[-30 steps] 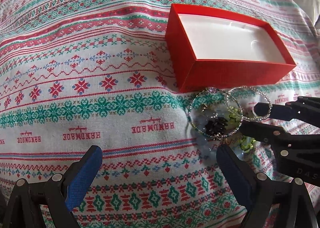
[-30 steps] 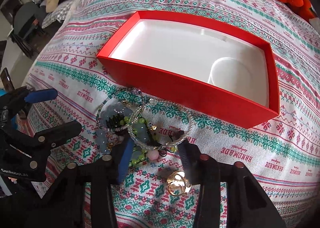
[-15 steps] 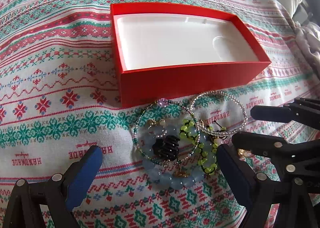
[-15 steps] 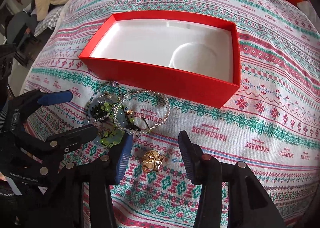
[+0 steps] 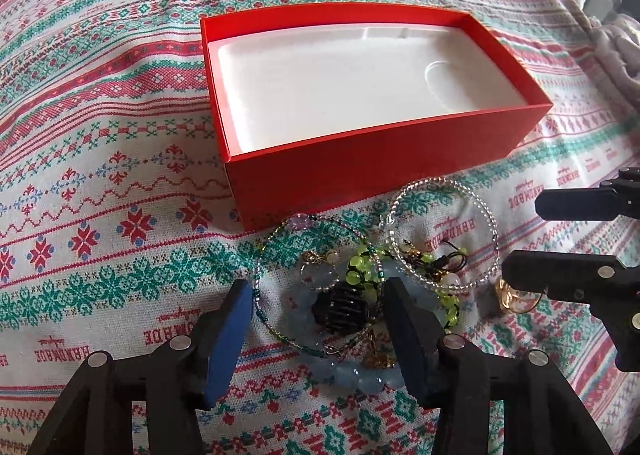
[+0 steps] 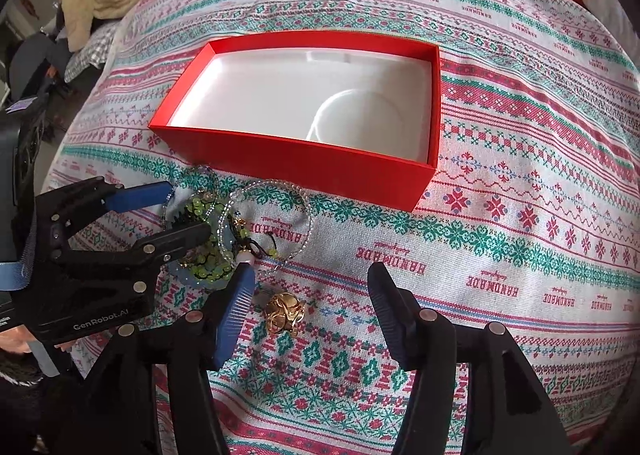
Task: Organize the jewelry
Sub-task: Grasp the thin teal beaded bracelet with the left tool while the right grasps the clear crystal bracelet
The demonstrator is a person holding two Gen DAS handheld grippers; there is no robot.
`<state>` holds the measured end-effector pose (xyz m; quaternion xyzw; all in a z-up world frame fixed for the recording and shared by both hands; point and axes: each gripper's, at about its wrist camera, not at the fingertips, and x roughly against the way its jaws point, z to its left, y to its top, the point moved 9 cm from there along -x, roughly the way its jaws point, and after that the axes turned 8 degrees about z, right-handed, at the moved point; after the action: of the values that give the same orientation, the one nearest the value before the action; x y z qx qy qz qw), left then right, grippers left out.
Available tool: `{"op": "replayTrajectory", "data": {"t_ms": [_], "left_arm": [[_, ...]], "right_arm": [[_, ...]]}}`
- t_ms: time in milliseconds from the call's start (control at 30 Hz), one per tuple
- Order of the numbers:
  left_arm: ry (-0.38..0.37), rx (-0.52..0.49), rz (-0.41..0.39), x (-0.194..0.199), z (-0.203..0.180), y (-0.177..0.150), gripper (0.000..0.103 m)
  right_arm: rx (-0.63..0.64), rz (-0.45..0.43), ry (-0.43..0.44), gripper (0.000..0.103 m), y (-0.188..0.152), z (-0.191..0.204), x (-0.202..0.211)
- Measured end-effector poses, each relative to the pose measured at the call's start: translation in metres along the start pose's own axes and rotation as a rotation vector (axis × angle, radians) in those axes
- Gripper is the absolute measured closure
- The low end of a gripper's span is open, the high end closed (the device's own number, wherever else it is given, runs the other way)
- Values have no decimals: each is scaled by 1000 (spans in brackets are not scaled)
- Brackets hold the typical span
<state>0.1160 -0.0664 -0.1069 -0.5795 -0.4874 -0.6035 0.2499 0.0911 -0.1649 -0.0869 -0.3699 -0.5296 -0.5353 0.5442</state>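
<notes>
A tangled heap of beaded bracelets [image 5: 352, 287], comprising pale blue, lime green, clear and fine seed-bead strands with a small black ridged clip [image 5: 340, 305] at its middle, is found on the patterned knitted-look cloth [image 5: 100, 215], just beside the near wall of the open red cardboard box [image 5: 372, 171]. The box's white moulded insert [image 5: 332, 87] holds nothing, so the sorting is judged to be at its first pick.

The left gripper [image 5: 320, 319] is set over the heap. Its jaws have just been closing and now stand about half open, with the black clip and blue beads between the blue pads [image 5: 228, 335]; no firm press on any bead can be confirmed.

The right gripper [image 6: 312, 295] has just been opening and stands partly open, nothing held, above a small gold filigree ornament [image 6: 284, 313] lying apart from the heap.

For the next move, one piece should be isolated from the tangle before closing, since linked strands are likely to be lifted together.
</notes>
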Motion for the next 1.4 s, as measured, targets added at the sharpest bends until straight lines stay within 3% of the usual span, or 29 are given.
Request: {"op": "replayTrajectory", "data": {"t_ms": [300,767,1000,1233,1333,1400], "left_arm": [[35,-7,-39,20,13,-6,48],[66,32,-25,22,33,-16,48],[73,36,-31,26,34,-16,48],[75,35,-50,35,33,-15,48],[76,32,-55,37,31,-16,48],[76,30,-56,38,31,-17,48]], "right_arm": [[3,-2,17,36,8,16,-4],[64,26,-28,36,21,31,-31],[100,14,-48,49,26,42,-31],[102,-1,-33,54,19,41,-20],[88,3,-28,49,16,39,-18],[77,-9,-32,34,16,38,-15]]}}
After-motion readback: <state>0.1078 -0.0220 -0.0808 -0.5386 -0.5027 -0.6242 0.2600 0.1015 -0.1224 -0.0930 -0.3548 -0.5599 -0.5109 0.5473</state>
